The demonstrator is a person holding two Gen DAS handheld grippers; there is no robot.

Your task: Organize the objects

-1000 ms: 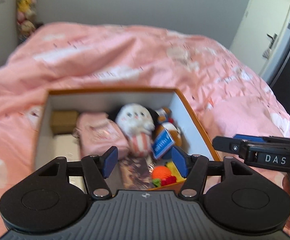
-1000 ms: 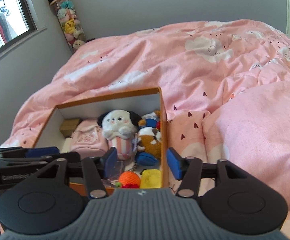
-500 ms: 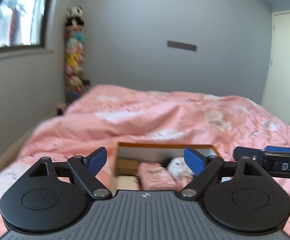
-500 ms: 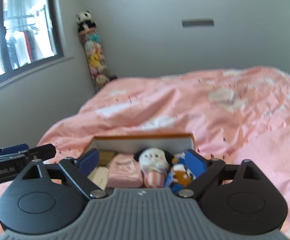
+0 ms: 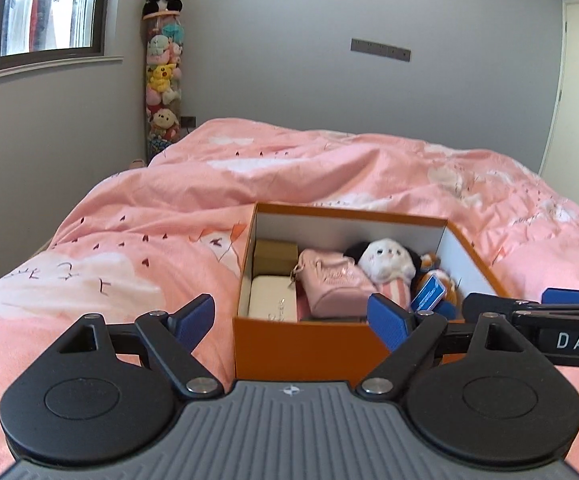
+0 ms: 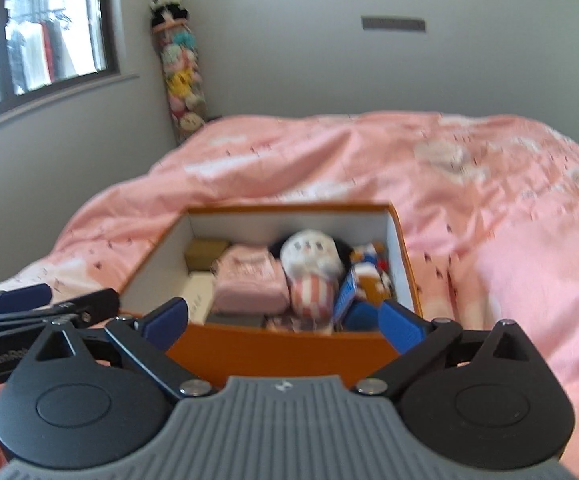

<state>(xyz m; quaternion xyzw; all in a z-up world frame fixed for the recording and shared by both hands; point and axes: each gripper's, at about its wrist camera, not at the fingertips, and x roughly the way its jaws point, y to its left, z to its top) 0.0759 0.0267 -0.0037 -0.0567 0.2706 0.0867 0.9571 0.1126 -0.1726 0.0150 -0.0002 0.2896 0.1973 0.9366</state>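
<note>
The orange box (image 5: 305, 344) sits on the pink duvet (image 5: 137, 248), packed with a pink pouch (image 5: 335, 286), a white plush toy (image 5: 387, 264), a tan carton (image 5: 275, 254) and a white case (image 5: 273, 298). The left gripper (image 5: 291, 318) and right gripper (image 6: 285, 322) hover before its near wall; both jaws have just been opening and stand wide, with nothing gripped.

Pink-quilted bed (image 5: 217, 216); orange box (image 5: 301, 344) on it

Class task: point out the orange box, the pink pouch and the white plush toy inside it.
orange box (image 5: 305, 344): left wrist view, front wall.
pink pouch (image 5: 335, 286): left wrist view, top face.
white plush toy (image 5: 385, 258): left wrist view, face.
</note>
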